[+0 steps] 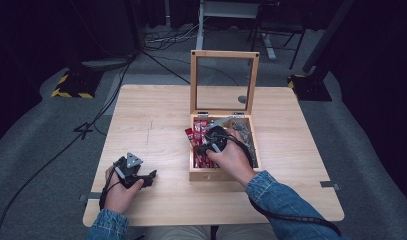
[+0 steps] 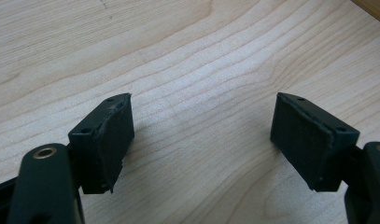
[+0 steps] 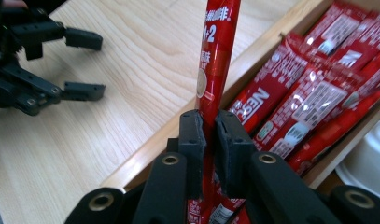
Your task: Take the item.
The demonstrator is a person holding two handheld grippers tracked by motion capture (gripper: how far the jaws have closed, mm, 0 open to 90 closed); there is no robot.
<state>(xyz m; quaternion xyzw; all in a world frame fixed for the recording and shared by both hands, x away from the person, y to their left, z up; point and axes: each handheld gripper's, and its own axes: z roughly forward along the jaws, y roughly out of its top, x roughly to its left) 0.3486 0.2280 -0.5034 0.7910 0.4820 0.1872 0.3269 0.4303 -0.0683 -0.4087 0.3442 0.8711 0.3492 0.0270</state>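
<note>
A wooden box (image 1: 207,174) stands open mid-table, its glass-paned lid (image 1: 224,53) upright. Red stick sachets (image 3: 313,93) lie packed in its left compartment (image 1: 201,125). My right gripper (image 3: 210,125) is shut on one red sachet (image 3: 216,56), which stands up between the jaws over the box's left wall. In the high view the right gripper (image 1: 202,146) sits inside the box with that sachet (image 1: 190,135) poking out to the left. My left gripper (image 1: 152,178) rests on the table left of the box; its jaws are wide apart over bare wood (image 2: 201,135).
Silvery packets (image 1: 243,131) fill the box's right compartment. A white rounded object (image 3: 369,158) shows beyond the box wall. The left gripper (image 3: 82,65) lies on the tabletop (image 1: 156,115). Cables (image 1: 96,125) trail over the grey floor.
</note>
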